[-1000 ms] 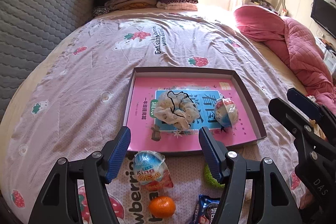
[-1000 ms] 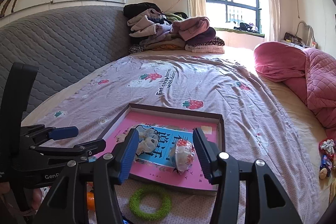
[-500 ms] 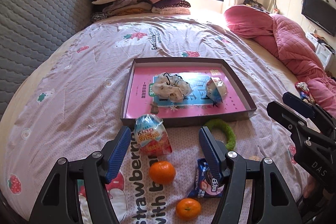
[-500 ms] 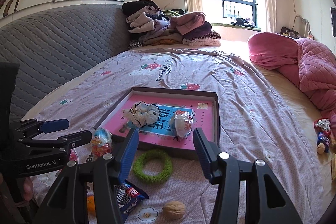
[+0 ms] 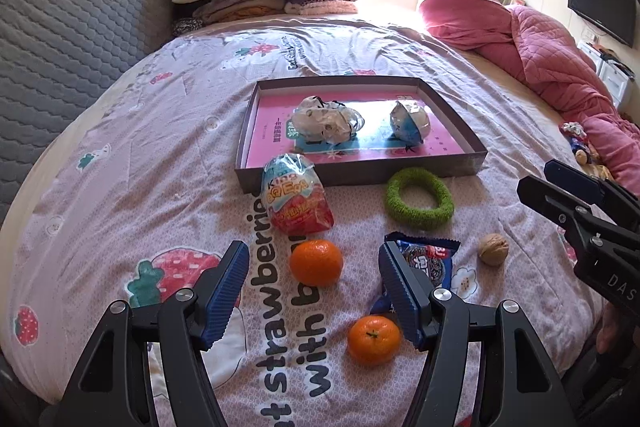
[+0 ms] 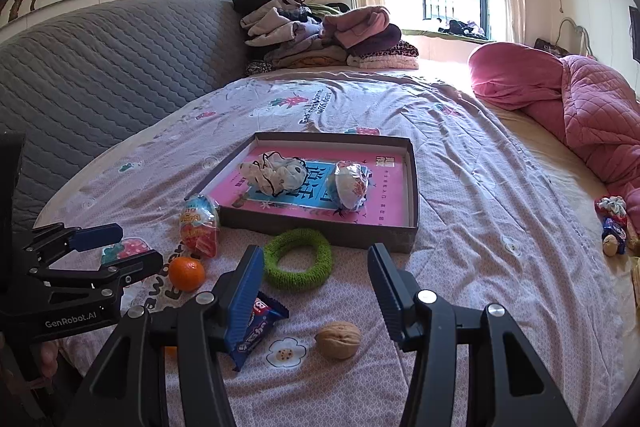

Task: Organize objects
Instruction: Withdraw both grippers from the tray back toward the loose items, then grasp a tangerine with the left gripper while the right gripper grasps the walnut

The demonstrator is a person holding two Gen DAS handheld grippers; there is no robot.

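Observation:
A shallow box (image 5: 456, 169) (image 6: 320, 229) with a pink lining lies on the bed and holds a white scrunchie (image 5: 326, 119) (image 6: 276, 173) and a wrapped egg (image 5: 410, 121) (image 6: 351, 185). In front of it lie a Kinder egg packet (image 5: 296, 195) (image 6: 199, 221), a green ring (image 5: 420, 198) (image 6: 298, 259), two oranges (image 5: 316, 262) (image 5: 373, 339), a blue cookie packet (image 5: 430, 259) (image 6: 256, 327) and a walnut (image 5: 493, 249) (image 6: 338, 339). My left gripper (image 5: 312, 291) is open and empty above the near orange. My right gripper (image 6: 316, 291) is open and empty above the walnut.
The bed has a strawberry-print sheet (image 5: 160, 147). A pink quilt (image 5: 540, 55) lies at the right, folded clothes (image 6: 320, 35) at the far end, a grey padded headboard (image 6: 100, 67) at the left. Small wrapped items (image 6: 614, 223) sit at the right edge.
Both grippers have pulled back from the box toward the near edge of the bed. The oranges, cookie packet and walnut have come into view. Both stay open.

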